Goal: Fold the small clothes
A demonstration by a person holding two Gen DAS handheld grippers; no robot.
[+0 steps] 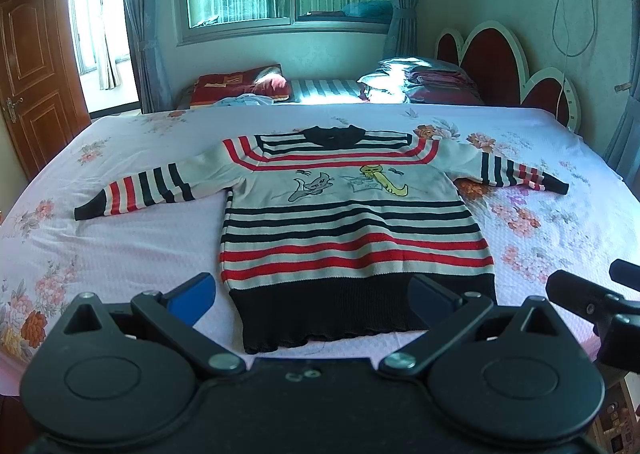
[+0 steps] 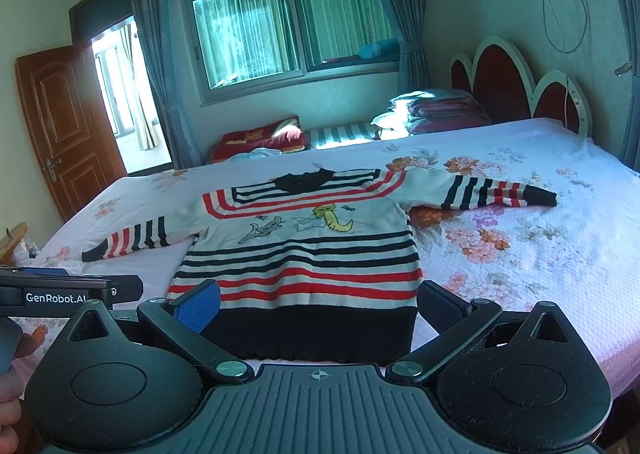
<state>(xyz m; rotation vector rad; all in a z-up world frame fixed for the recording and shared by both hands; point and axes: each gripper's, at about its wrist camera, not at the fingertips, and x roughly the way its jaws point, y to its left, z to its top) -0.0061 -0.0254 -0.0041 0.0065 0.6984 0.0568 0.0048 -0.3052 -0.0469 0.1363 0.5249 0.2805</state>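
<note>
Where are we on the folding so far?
Done: the sweater lies spread flat on the bed, both sleeves out. In hand: nothing; the left claw and right claw hover open by the black hem. Left: every fold, sleeves and body.

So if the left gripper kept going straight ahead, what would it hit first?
Most likely the black hem of the striped sweater lying flat on the bed; the open left gripper points at it, though depth is unclear.

Left gripper: jaws spread wide, nothing between, lower centre of frame. Right gripper: same pose, jaws wide, lower centre.
</note>
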